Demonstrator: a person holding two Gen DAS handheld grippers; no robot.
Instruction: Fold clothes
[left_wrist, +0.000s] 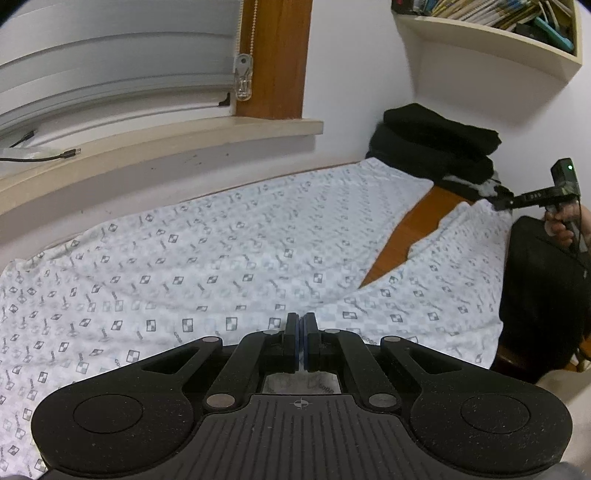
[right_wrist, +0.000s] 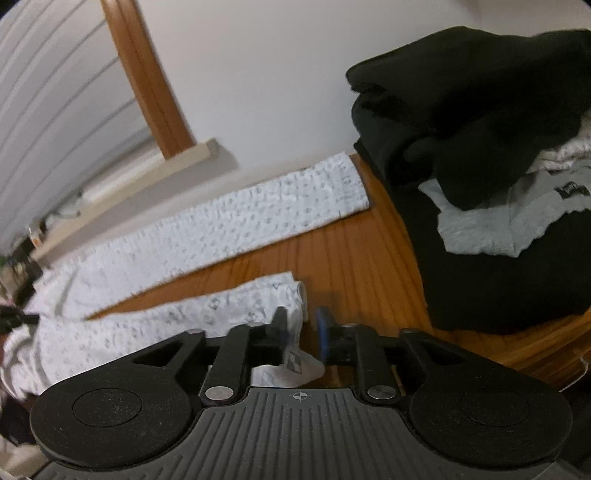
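We see a wooden counter (right_wrist: 332, 240) set against the wall below the window sill. Lying flat on the counter are patterned white trousers (left_wrist: 221, 258), their two legs spread apart with bare wood showing between them. At the far end, a pile of black and grey clothes (right_wrist: 480, 166) rests on the counter, beside the leg ends.

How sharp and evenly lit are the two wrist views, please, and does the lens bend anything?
Left wrist view: sharp and evenly lit; the fisheye bows the window sill, and the black clothes pile lies in shade. Right wrist view: smeared by motion blur, so the print on the patterned trousers is unreadable; the wooden window frame curves.
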